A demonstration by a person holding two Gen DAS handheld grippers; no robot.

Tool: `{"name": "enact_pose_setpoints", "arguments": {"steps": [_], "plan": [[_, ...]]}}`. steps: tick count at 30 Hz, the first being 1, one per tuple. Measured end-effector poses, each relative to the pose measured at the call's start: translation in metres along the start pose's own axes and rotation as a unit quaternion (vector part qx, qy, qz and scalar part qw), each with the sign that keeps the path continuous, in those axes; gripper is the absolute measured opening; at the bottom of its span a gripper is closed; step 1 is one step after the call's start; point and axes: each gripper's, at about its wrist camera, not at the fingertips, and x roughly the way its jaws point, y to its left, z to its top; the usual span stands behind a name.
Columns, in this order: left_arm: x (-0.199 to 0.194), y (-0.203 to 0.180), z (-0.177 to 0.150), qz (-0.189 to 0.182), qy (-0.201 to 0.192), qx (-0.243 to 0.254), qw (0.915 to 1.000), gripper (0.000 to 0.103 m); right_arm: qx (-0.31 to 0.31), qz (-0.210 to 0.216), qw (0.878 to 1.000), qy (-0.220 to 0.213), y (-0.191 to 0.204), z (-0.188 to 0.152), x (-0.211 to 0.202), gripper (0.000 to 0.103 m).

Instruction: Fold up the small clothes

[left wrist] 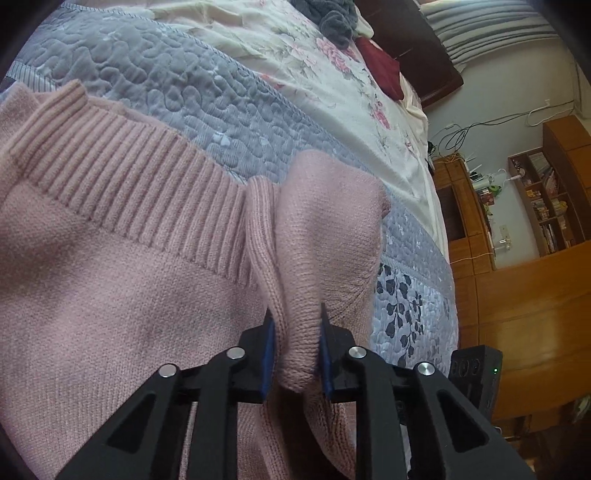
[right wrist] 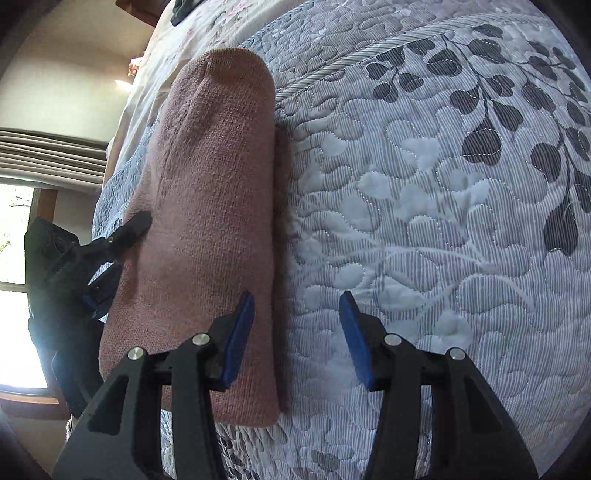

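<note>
A pink knit sweater lies on the grey quilted bedspread, its ribbed band running across the left wrist view. My left gripper is shut on a bunched fold of the sweater, which rises between the blue pads. In the right wrist view the same sweater appears as a long folded pink strip on the bedspread. My right gripper is open just above its right edge, with nothing between the fingers. The left gripper shows at the strip's left side.
Dark red and grey clothes lie on a floral sheet at the far end of the bed. Wooden shelves and cabinets stand to the right of the bed. A window is at the left.
</note>
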Motion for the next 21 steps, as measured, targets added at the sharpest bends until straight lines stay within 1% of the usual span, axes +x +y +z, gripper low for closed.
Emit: {"name": "enact_pose_setpoints", "arguments": {"steps": [2, 4, 7, 10, 16, 17, 21], "plan": [[-0.016, -0.003, -0.001, -0.015, -0.015, 0.005, 0.9998, 0.018, -0.006, -0.004, 1.0, 0.0, 0.005, -0.002, 0.002, 0.049], [-0.033, -0.005, -0.001, -0.019, -0.028, 0.013, 0.9994, 0.018, -0.012, -0.006, 1.0, 0.0, 0.011, -0.003, 0.003, 0.049], [-0.063, -0.002, 0.003, -0.017, -0.052, 0.022, 0.9983, 0.018, -0.02, -0.004, 1.0, -0.001, 0.021, -0.006, 0.006, 0.049], [-0.092, 0.007, 0.012, -0.005, -0.073, 0.027, 0.9969, 0.018, -0.032, -0.006, 0.999, 0.002, 0.033, -0.009, 0.013, 0.049], [-0.142, 0.049, 0.033, 0.03, -0.1, 0.016, 0.9944, 0.017, -0.073, -0.006, 0.997, 0.006, 0.068, -0.01, 0.023, 0.049], [-0.148, 0.059, 0.034, 0.034, -0.105, 0.009, 0.9939, 0.017, -0.082, -0.004, 0.997, 0.008, 0.068, -0.009, 0.021, 0.049], [-0.163, 0.1, 0.038, 0.049, -0.117, -0.013, 0.9918, 0.017, -0.111, 0.01, 0.994, 0.013, 0.091, -0.011, 0.025, 0.052]]}}
